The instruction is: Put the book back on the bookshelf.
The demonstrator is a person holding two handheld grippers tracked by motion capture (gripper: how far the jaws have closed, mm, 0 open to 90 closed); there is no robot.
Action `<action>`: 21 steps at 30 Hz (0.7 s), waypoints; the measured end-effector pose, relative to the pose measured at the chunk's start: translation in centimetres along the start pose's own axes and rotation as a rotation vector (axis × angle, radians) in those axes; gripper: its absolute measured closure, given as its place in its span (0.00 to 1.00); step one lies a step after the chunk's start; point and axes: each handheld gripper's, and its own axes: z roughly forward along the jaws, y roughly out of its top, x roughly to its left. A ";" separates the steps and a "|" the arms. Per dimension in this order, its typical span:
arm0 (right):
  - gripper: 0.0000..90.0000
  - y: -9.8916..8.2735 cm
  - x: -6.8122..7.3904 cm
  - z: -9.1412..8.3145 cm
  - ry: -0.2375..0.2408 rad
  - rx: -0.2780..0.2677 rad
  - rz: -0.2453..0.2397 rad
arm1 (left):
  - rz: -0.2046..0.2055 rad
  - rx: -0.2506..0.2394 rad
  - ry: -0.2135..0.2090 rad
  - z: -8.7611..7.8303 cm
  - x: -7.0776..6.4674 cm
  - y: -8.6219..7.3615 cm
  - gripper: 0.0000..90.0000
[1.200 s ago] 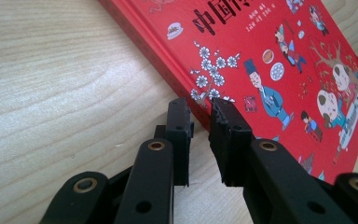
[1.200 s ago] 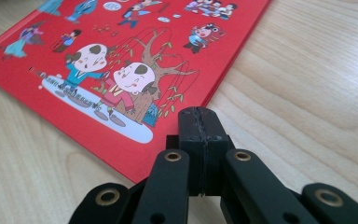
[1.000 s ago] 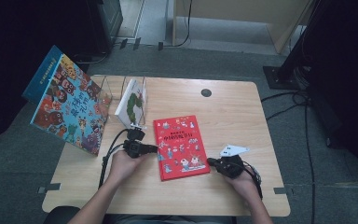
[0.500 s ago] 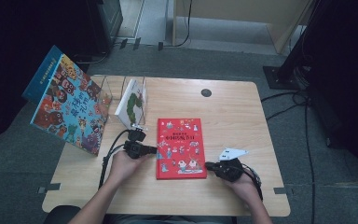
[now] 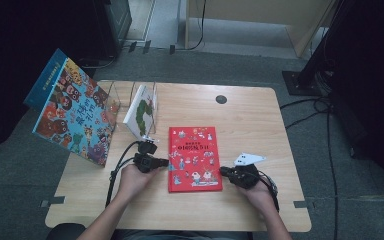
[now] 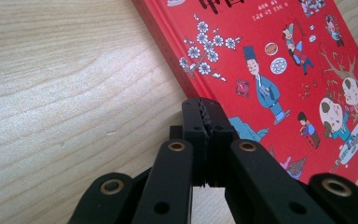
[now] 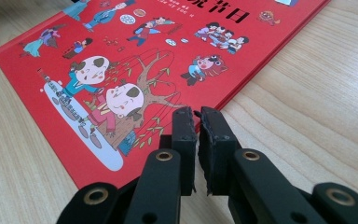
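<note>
Red book (image 5: 194, 158), flat near the table's (image 5: 260, 125) front edge: a stiff, glossy, probably slippery hardcover, best gripped at its long edges. Left gripper (image 5: 164, 162) closed, empty, touching 1 edge; right gripper (image 5: 223, 171), slightly parted after just opening, empty.

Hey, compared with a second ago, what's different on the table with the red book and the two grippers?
The red book turned from tilted to square with the table edge. The left gripper sits at its left edge, jaws just closed together, nothing between them. The right gripper sits at its right edge, jaws just opening a crack, empty. Unchanged: both hands' places, the big colourful book and the white book in the clear stand.
</note>
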 end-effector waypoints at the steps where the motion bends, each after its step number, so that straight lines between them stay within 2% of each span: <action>1: 0.93 0.0 -0.1 0.0 0.001 -0.001 0.013 | -0.004 -0.001 -0.002 0.0 0.0 0.0 1.00; 5: 0.91 0.1 -0.4 0.2 -0.008 0.002 0.031 | 0.013 0.002 0.002 0.0 -0.1 0.0 1.00; 10: 0.87 0.5 -0.8 0.5 -0.032 -0.027 0.078 | 0.006 -0.004 0.002 0.0 0.0 0.1 1.00; 15: 0.82 1.1 -1.3 0.7 -0.052 -0.055 0.115 | -0.004 0.003 0.000 0.0 0.3 1.0 0.98; 19: 0.80 2.1 -1.7 0.7 -0.053 -0.047 0.138 | 0.008 0.012 0.017 -0.1 0.5 1.6 0.98; 21: 0.79 2.6 -1.8 1.1 -0.047 -0.039 0.157 | 0.000 0.014 0.011 0.0 0.6 1.7 0.98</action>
